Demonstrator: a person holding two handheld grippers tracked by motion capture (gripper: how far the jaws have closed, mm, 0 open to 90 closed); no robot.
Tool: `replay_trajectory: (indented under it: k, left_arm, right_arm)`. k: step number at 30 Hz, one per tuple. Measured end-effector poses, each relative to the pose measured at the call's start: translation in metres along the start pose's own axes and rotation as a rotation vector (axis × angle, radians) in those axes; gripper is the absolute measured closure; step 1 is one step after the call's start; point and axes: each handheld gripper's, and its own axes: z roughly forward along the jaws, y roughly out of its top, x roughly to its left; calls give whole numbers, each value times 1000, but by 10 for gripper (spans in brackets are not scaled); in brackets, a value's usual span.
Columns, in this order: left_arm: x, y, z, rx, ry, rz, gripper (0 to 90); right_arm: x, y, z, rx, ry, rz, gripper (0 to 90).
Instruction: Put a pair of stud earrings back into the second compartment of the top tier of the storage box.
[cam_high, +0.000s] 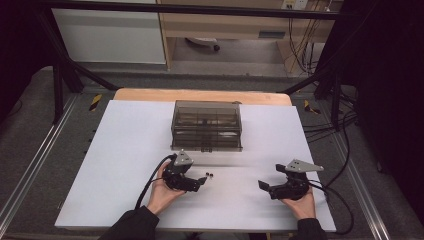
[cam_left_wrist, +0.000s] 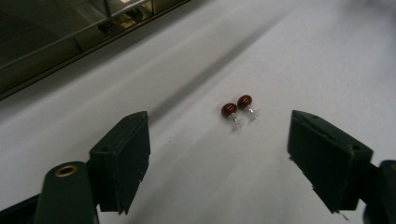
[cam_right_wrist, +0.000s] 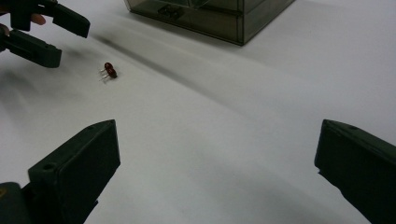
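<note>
Two open grippers flanked a pair of dark red stud earrings (cam_left_wrist: 237, 107) on the white table (cam_high: 125, 150).

The earrings lay touching, near the smoky box (cam_high: 207, 125); its latch looked closed, though dimly. The left gripper (cam_high: 202, 181) gaped just beside them; the right gripper (cam_high: 263, 186) stood farther off, jaws wide, empty.

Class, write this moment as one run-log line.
left gripper: open, facing two red stud earrings | right gripper: open, holding nothing | smoky plastic organiser box: closed, behind earrings on white table
</note>
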Motion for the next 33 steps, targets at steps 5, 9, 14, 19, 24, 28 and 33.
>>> replay_trajectory:
  k: [5, 9, 14, 19, 24, 28, 33]
  left_arm:
    - [-3, 2, 10, 17, 11, -18, 323]
    - [-4, 4, 15, 22, 18, -22, 387]
    - [-5, 5, 19, 30, 27, -33, 466]
    - [-7, 7, 24, 38, 30, -35, 530]
    - [-9, 8, 26, 42, 27, -41, 579]
    - [-10, 9, 29, 51, 35, -13, 612]
    - [-11, 9, 30, 58, 44, -5, 661]
  right_arm:
    - [0, 0, 0, 0, 0, -2, 6]
    - [0, 0, 0, 0, 0, -2, 6]
    - [0, 0, 0, -1, 0, -2, 6]
    - [0, 0, 0, -1, 0, -2, 6]
    - [0, 0, 0, 0, 1, -3, 6]
    - [0, 0, 0, -1, 2, -2, 6]
    - [0, 0, 0, 1, 2, -2, 6]
